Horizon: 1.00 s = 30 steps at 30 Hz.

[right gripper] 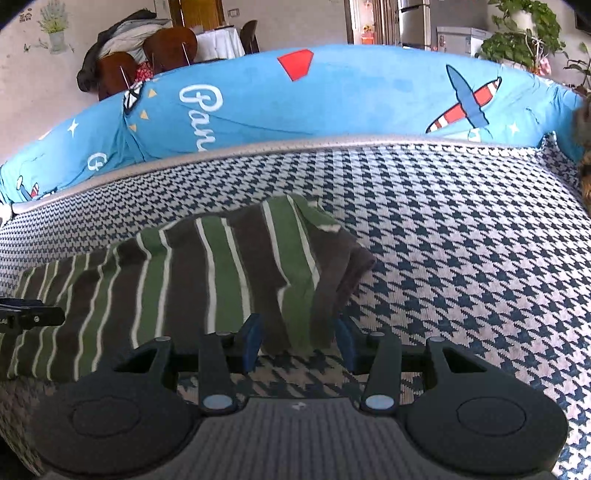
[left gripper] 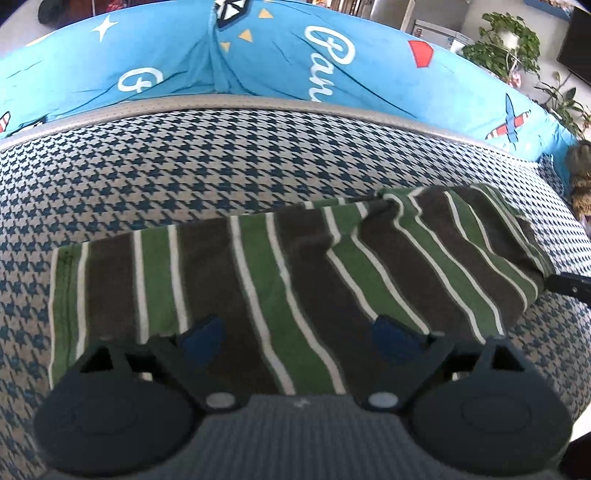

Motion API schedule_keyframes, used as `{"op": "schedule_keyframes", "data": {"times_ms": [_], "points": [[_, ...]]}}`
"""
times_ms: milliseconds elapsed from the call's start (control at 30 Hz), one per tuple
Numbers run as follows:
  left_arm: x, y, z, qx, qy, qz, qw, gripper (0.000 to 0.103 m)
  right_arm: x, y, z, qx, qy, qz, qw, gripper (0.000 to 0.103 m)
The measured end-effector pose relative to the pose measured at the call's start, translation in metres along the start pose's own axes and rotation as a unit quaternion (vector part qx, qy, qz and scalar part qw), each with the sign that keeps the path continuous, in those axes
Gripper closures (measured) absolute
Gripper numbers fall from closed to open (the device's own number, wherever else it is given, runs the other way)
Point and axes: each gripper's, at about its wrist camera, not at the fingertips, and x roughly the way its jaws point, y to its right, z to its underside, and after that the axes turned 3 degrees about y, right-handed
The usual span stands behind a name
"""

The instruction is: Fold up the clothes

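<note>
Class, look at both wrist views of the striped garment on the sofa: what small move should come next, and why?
Probably shut the right gripper on the near edge of the garment. Its jaws stand open on either side of that edge, where the layers bunch up. The left gripper is also open, hovering over the flatter half, so neither holds any cloth yet for another fold.

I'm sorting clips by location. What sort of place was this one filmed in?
Most likely a home living and dining room. The striped garment lies on a houndstooth sofa seat with a blue printed cover on its back; behind it stand wooden dining chairs, a potted plant and what looks like a fridge.
</note>
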Motion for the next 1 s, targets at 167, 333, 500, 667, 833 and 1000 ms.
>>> {"op": "schedule_keyframes", "data": {"times_ms": [167, 333, 500, 667, 833, 1000], "points": [[0.004, 0.010, 0.004, 0.024, 0.003, -0.012, 0.9996, 0.006, 0.010, 0.002, -0.002, 0.001, 0.005, 0.000, 1.000, 0.080], [0.007, 0.015, 0.011, 0.036, -0.002, -0.018, 0.9992, 0.004, 0.011, 0.008, -0.007, 0.020, 0.022, 0.009, 1.000, 0.089], [0.009, 0.020, 0.017, 0.055, -0.007, -0.021, 0.9982, 0.001, 0.009, 0.020, -0.013, 0.052, 0.035, 0.029, 0.998, 0.099], [0.009, 0.028, 0.024, 0.074, -0.012, -0.026, 0.9968, 0.000, 0.008, 0.034, -0.017, 0.089, 0.040, 0.045, 0.994, 0.099], [0.010, 0.032, 0.028, 0.087, -0.015, -0.026, 0.9957, 0.000, 0.005, 0.045, -0.018, 0.117, 0.048, 0.061, 0.990, 0.099], [0.008, 0.032, 0.028, 0.085, -0.020, -0.022, 0.9960, 0.000, 0.008, 0.057, -0.017, 0.166, 0.041, 0.041, 0.984, 0.090]]}}
